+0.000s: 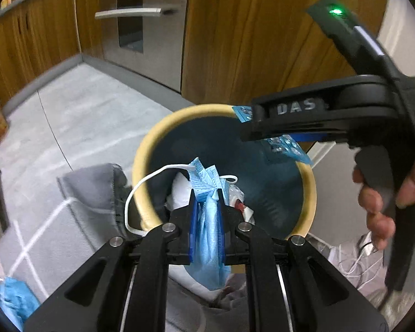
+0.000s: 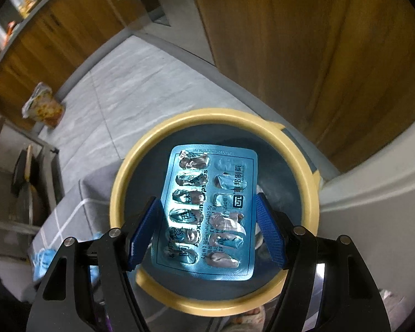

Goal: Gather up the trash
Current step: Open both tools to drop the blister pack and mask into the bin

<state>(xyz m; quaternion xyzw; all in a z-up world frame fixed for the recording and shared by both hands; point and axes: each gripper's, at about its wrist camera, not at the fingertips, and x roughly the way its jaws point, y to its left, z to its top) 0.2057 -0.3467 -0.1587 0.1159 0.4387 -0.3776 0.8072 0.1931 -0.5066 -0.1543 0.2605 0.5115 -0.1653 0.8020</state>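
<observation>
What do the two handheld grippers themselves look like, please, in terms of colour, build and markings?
Both are black plastic linkages with silver pivot pins and textured blue pads. The right gripper, seen from the left gripper, bears raised "DAS" lettering, a green light and a black cable.

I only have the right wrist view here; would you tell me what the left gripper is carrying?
Observer: The left gripper is shut on a blue face mask, with its white ear loop hanging out to one side.
Operator: Thanks. Is it over the bin?
Observer: Yes, the mask hangs above the bin, near the rim.
Operator: Is anything in the bin already?
Observer: White crumpled trash lies inside, behind the mask.
</observation>
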